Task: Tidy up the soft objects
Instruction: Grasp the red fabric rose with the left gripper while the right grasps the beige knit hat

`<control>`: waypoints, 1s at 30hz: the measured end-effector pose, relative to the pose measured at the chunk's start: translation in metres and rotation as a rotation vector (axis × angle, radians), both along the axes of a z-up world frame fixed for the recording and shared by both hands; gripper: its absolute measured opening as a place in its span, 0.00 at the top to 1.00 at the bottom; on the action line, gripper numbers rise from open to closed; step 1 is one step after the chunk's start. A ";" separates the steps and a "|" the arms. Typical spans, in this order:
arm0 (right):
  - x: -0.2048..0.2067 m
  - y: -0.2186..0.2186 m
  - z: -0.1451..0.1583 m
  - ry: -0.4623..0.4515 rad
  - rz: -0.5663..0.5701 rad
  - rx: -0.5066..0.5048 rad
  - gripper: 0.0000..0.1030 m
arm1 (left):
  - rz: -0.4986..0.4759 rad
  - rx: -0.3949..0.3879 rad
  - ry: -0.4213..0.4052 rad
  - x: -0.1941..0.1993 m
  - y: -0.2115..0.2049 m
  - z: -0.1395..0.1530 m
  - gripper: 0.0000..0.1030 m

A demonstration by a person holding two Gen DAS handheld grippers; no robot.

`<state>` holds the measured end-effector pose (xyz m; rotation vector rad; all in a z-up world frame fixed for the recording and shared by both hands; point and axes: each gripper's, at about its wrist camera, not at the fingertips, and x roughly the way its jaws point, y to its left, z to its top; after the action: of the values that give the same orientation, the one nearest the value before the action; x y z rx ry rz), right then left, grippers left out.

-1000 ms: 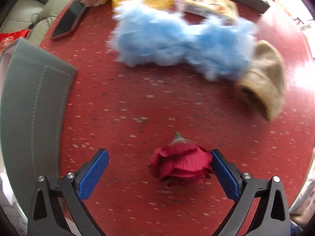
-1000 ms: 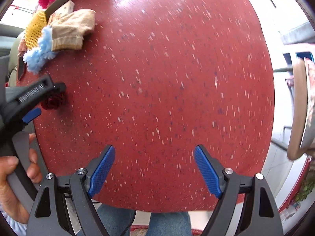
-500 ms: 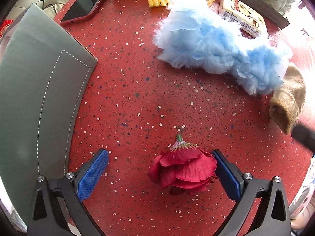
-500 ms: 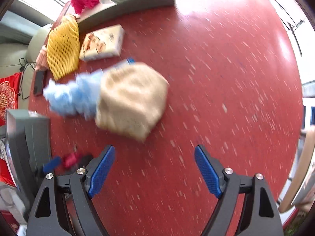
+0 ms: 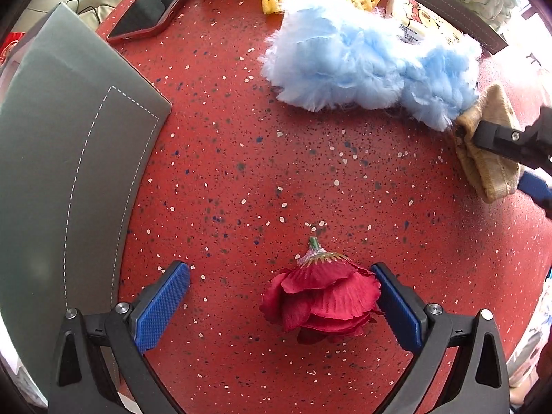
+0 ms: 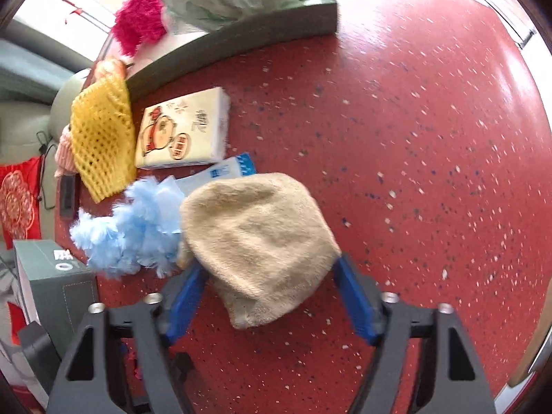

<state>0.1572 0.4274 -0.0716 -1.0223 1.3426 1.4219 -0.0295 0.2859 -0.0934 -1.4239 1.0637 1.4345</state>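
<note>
The left gripper (image 5: 283,305) points down at the red speckled tabletop (image 5: 310,172) with its jaws spread wide. A red fabric rose (image 5: 322,296) lies flat between them, touching the right blue pad (image 5: 396,314) and well apart from the left pad, its green stem stub aimed away from the gripper. The right gripper (image 6: 269,302) stands over a beige knitted hat (image 6: 258,245), and its jaws are closing with the hat's lower part between them; the pads sit at the hat's two sides, but whether they already press on it cannot be told. The hat lies on the tabletop just beside a fluffy light-blue piece (image 6: 134,231), touching it. Beyond the blue piece lie a yellow net sleeve (image 6: 103,138) and a printed tissue pack (image 6: 183,131), both near the far edge of the tabletop. A grey box (image 5: 69,172) stands at the left edge, and a phone in a red case (image 5: 148,10) lies near the far-left edge. In the left wrist view, the right gripper shows at the right edge, over the hat (image 5: 490,158).
</note>
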 end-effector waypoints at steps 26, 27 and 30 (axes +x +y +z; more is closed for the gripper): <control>0.041 -0.091 -0.001 -0.017 -0.102 -0.115 0.23 | -0.001 0.030 0.015 0.006 -0.011 0.006 0.00; 0.038 -0.088 -0.006 -0.029 -0.105 -0.129 0.23 | -0.001 0.031 0.015 0.006 -0.011 0.006 0.00; 0.026 -0.081 -0.014 -0.074 -0.095 -0.125 0.18 | 0.000 0.036 0.016 0.007 -0.011 0.007 0.00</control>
<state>0.1830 0.3469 -0.0852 -1.0668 1.4213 1.2311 -0.0227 0.2746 -0.0868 -1.3889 1.0427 1.4603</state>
